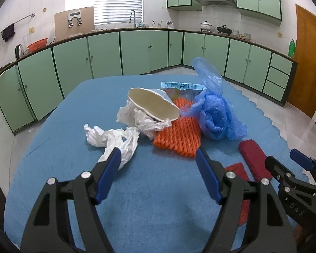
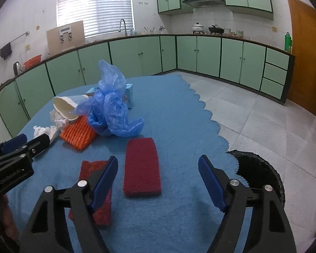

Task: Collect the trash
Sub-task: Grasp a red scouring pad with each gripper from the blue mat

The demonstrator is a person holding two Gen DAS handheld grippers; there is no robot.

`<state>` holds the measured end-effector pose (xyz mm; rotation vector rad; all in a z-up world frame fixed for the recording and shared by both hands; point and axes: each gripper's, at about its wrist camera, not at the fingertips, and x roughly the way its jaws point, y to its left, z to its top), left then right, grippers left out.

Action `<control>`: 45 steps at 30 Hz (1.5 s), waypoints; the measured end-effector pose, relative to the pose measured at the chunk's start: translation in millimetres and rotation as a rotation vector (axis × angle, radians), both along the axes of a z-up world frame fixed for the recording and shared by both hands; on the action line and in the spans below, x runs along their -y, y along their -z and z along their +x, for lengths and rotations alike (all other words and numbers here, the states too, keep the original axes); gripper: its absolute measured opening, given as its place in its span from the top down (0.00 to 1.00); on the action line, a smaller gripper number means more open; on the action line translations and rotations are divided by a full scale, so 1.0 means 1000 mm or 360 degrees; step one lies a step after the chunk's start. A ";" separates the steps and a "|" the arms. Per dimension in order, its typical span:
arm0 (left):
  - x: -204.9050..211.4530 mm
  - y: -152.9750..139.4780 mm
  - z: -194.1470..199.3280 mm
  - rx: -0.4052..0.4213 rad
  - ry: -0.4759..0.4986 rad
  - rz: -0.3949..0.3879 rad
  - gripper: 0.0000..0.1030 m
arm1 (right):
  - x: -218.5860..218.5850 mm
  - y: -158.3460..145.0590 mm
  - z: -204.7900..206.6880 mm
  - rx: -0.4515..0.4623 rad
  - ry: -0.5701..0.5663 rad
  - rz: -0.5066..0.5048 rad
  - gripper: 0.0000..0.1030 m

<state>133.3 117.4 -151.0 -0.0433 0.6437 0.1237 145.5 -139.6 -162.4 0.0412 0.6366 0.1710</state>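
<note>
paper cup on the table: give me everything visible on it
The paper cup is white outside, cream inside, with a rolled rim. It lies on its side, squashed to an oval mouth, empty as far as visible. It rests on crumpled white tissue, its lower edge over the orange foam net, with the blue plastic bag close beside it. Neither gripper touches it.

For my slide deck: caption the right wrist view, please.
Open right hand-held gripper over red scouring pad on blue tablecloth, bin beside.
</note>
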 end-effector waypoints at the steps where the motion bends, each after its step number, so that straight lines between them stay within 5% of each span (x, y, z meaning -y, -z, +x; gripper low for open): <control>1: -0.001 0.001 0.000 -0.0003 -0.0004 -0.0002 0.31 | -0.001 0.001 0.000 -0.0007 -0.0005 0.0004 0.27; 12: -0.003 0.004 0.002 -0.0020 -0.0012 -0.0011 0.31 | -0.011 0.010 0.001 -0.0066 -0.0065 -0.0030 0.39; 18: 0.000 0.005 0.003 -0.0026 -0.0008 -0.0010 0.31 | -0.015 0.015 0.005 -0.0134 -0.0107 -0.0034 0.60; 30: 0.014 0.008 0.004 -0.0051 0.0018 -0.0019 0.31 | 0.001 0.008 0.000 -0.0091 -0.0053 -0.0012 0.61; 45: 0.083 0.022 0.004 -0.0114 0.0201 -0.0045 0.31 | 0.068 -0.010 -0.003 -0.0019 0.0156 0.0018 0.61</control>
